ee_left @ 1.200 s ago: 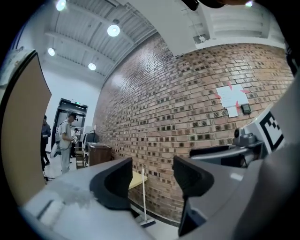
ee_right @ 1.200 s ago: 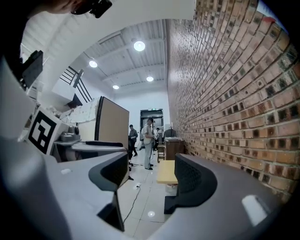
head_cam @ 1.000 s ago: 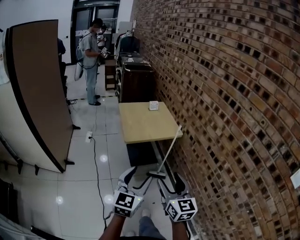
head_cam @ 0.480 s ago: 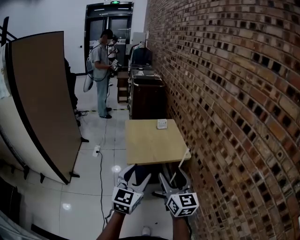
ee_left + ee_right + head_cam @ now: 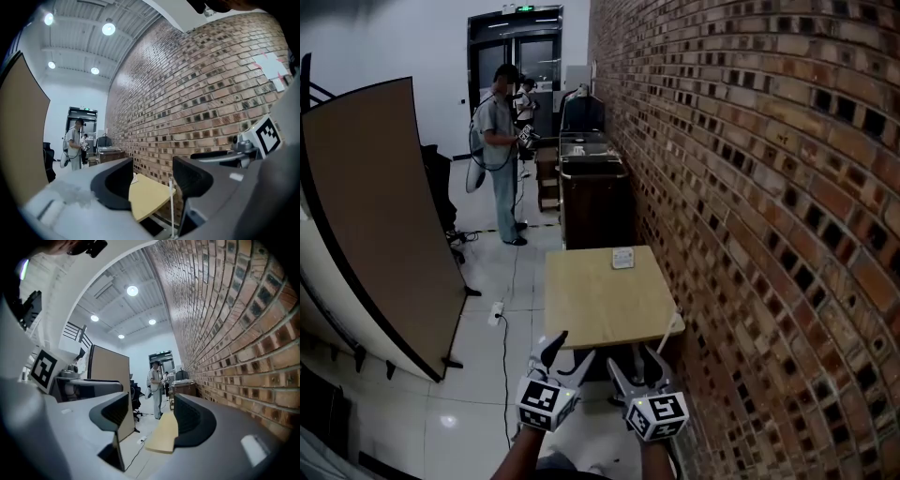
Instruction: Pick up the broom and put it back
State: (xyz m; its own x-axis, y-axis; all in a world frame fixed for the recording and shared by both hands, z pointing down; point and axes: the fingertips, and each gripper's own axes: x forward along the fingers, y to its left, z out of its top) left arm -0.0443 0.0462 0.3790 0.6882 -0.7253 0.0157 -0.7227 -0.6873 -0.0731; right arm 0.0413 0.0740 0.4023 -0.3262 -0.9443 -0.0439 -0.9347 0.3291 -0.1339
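Broom (image 5: 669, 330) is in neither pair of fingers. The left gripper (image 5: 565, 354) holds its dark fingers (image 5: 117, 187) spread apart with nothing between them. The right gripper (image 5: 636, 370) beside it is spread just as wide and is also empty (image 5: 150, 401). Both hang just short of the near edge of the light wooden square table (image 5: 600, 295). The broom shows as a thin pale handle (image 5: 171, 201) leaning at the table's near right corner, between the table and the red brick wall (image 5: 750, 187); its head is hidden behind the grippers. A small white box (image 5: 622, 259) sits at the table's far edge. Beyond the table stands a dark brown cabinet (image 5: 595, 197), and farther beyond it a person in a grey shirt (image 5: 502, 141). Left of the table a large brown board panel (image 5: 384, 216) stands tilted, and a white cable (image 5: 504, 375) runs over the pale tiled floor (image 5: 478, 403).
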